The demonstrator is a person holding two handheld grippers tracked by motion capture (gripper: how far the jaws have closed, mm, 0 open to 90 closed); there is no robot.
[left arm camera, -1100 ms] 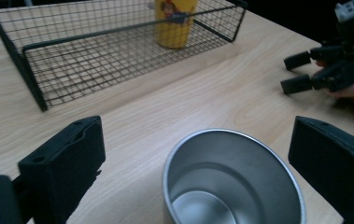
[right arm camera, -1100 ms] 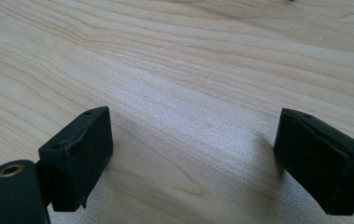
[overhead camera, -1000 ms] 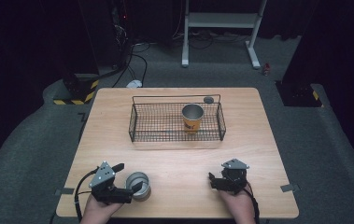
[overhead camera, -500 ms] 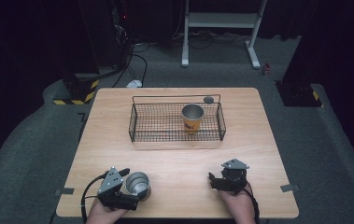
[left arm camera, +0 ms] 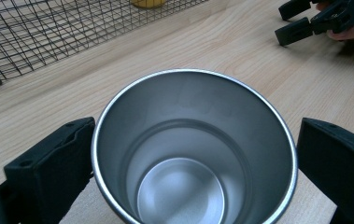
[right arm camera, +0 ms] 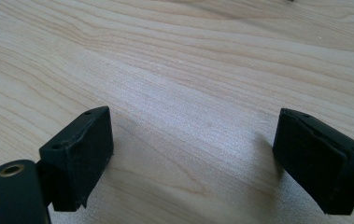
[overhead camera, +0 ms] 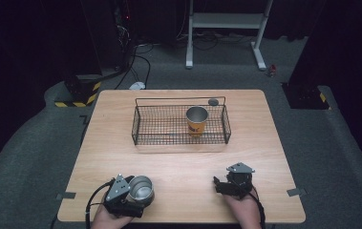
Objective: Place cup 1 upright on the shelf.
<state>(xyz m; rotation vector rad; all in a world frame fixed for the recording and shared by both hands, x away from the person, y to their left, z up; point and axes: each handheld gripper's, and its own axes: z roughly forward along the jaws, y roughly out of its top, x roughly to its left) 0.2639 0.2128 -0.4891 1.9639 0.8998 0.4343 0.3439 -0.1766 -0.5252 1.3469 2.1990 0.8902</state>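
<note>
Steel cup (left arm camera: 193, 149) between spread left gripper (left arm camera: 193, 161) fingers; right gripper (right arm camera: 212, 158) fingers spread, empty.

Right tongs (right arm camera: 193, 161) spread wide, low over bare wooden table (right arm camera: 202, 60)

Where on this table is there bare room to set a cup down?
Bare wood lies between the wire basket and the two grippers, left gripper and right gripper, and along the table either side of the basket. Crowded: the basket's right end with the yellow cup.
</note>
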